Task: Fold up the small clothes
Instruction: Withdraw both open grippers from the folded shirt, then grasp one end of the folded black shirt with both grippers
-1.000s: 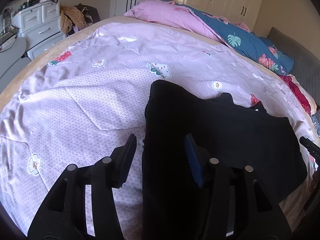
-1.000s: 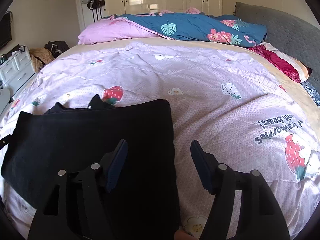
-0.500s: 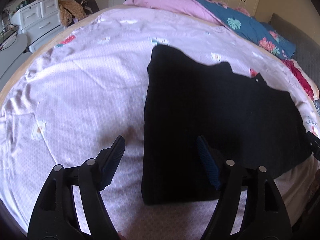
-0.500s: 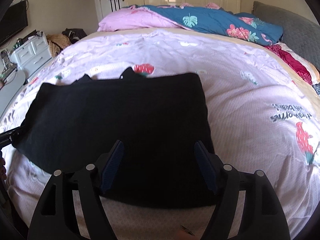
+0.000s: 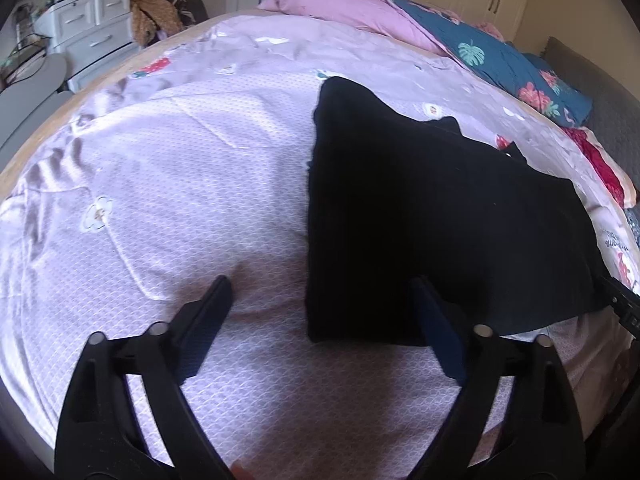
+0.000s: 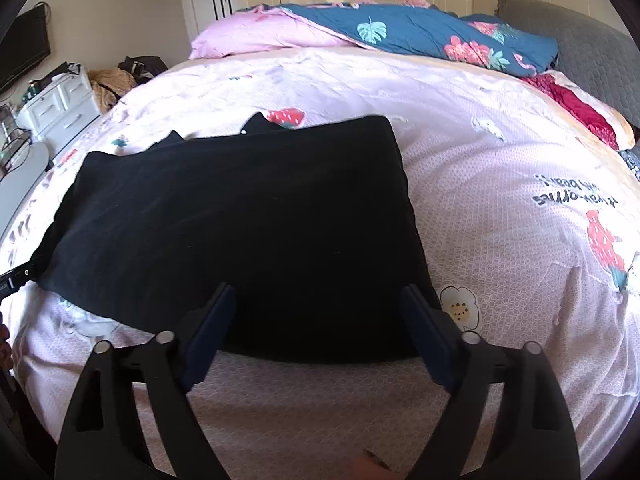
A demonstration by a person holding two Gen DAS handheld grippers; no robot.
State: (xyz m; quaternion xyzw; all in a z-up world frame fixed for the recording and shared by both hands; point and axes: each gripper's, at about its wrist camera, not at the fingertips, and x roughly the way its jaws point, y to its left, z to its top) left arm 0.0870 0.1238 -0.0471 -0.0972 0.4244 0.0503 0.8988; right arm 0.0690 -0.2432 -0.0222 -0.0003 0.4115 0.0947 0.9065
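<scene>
Jaws of both tools stand wide apart, having just been opening, and nothing is clamped between them. The left gripper (image 5: pixel 320 300) straddles the near left corner of the black knit garment, folded to a broad rectangle (image 5: pixel 420 216): its left finger is over bare sheet, its right finger over the cloth near the front edge. The right gripper (image 6: pixel 318 308) hangs over the near right part of the same garment (image 6: pixel 240 216), with both fingers above the front hem region; whether either pad touches the fabric cannot be told.

Position of the workpiece: it lies flat on the lilac-pink bed sheet printed with flowers and strawberries (image 5: pixel 160 200), its long edge parallel to the near side of the bed, with two small dark points of cloth projecting beyond its far edge.

Handling assessment:
- Weight: judged light; a small garment in a few layers.
- Stiffness: soft and limp. It will sag from any single hold, so lift with two holds, one per corner.
- Surface: matt knit, not slippery; the ribbed pads should hold it well.
- Fragility: none apparent; snagging of the knit is the only concern.
- Hold points: the two near corners, or the left and right short edges, taking all layers at once so that the fold does not separate. The sheet beneath is loose and may be pinched with the cloth.

Further back lie a pink pillow (image 6: pixel 260 34) and a blue floral quilt (image 6: pixel 420 36) at the bed's far end.
</scene>
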